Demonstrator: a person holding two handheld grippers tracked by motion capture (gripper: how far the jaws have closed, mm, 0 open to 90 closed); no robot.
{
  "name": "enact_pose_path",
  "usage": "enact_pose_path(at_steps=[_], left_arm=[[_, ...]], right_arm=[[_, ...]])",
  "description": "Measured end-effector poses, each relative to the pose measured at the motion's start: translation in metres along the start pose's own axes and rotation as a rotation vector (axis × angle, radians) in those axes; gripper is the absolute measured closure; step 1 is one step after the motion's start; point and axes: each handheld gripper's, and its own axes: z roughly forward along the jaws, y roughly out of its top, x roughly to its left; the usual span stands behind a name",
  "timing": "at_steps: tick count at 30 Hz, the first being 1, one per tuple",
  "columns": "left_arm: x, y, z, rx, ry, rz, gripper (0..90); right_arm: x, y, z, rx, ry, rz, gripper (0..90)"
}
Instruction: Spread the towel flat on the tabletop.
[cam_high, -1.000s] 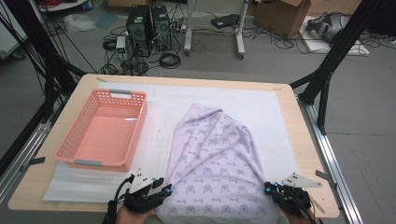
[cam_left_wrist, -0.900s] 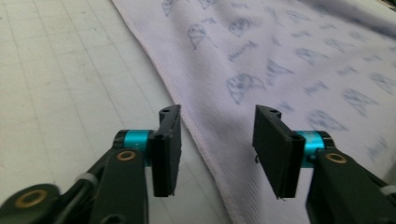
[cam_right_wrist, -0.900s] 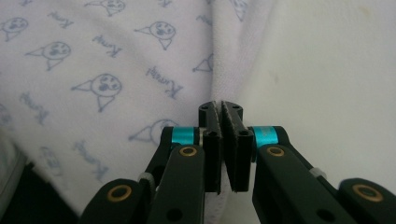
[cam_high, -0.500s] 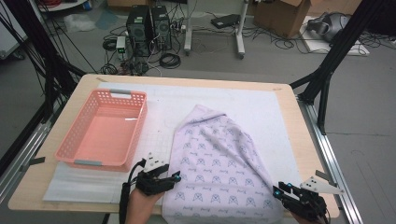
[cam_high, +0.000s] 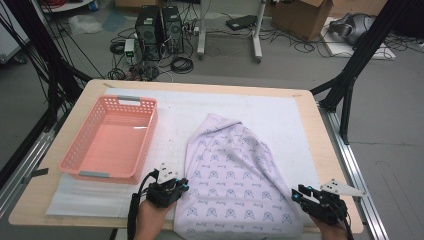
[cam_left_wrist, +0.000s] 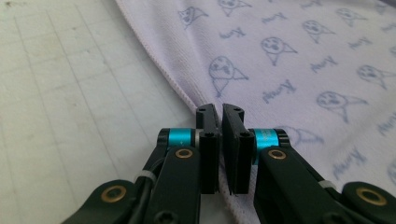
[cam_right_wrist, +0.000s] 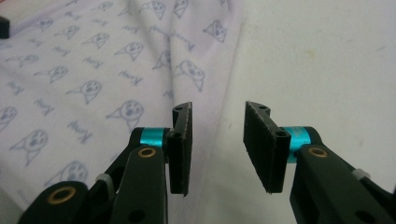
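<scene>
- Left gripper: jaws have just closed to a thin slit at the cloth's left hem. The edge runs in under the tips, though whether any fabric is actually pinched between the pads I cannot tell.
- Right gripper: jaws have just been opening and stand apart, nothing between them, hovering over the cloth's right edge and the mat.
- The cloth lies rumpled on the mat, its near end at the table's front edge, its far end bunched to a rounded point. The basket sits well to its left.
- Handling, as I judge it: light, soft and limp, so it will sag and fold from any hold; not fragile.
- Best hold: the two near corners, at the stitched hem.
</scene>
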Motion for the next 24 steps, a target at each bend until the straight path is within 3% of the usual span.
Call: enact_pose_path(at_steps=[3,7,11,17,24], left_arm=[[0.002,-0.003,-0.004,-0.008,-0.032,-0.005,83.3],[0.009,0.006,0.000,-0.047,-0.051,-0.011,64.8],[0.017,0.016,0.009,-0.081,-0.077,-0.005,54.5],[0.027,0.025,0.019,-0.115,-0.091,0.002,47.7],[0.033,0.026,0.020,-0.150,-0.098,-0.009,44.6]], right_arm=[[-0.004,0.010,0.006,-0.022,0.002,0.004,58.3],[-0.009,0.024,0.016,-0.034,-0.002,0.006,56.0],[-0.013,0.042,0.030,-0.038,-0.004,0.002,52.2],[-0.011,0.073,0.069,-0.011,0.021,-0.011,44.5],[-0.003,0.116,0.116,0.054,0.004,-0.039,39.7]])
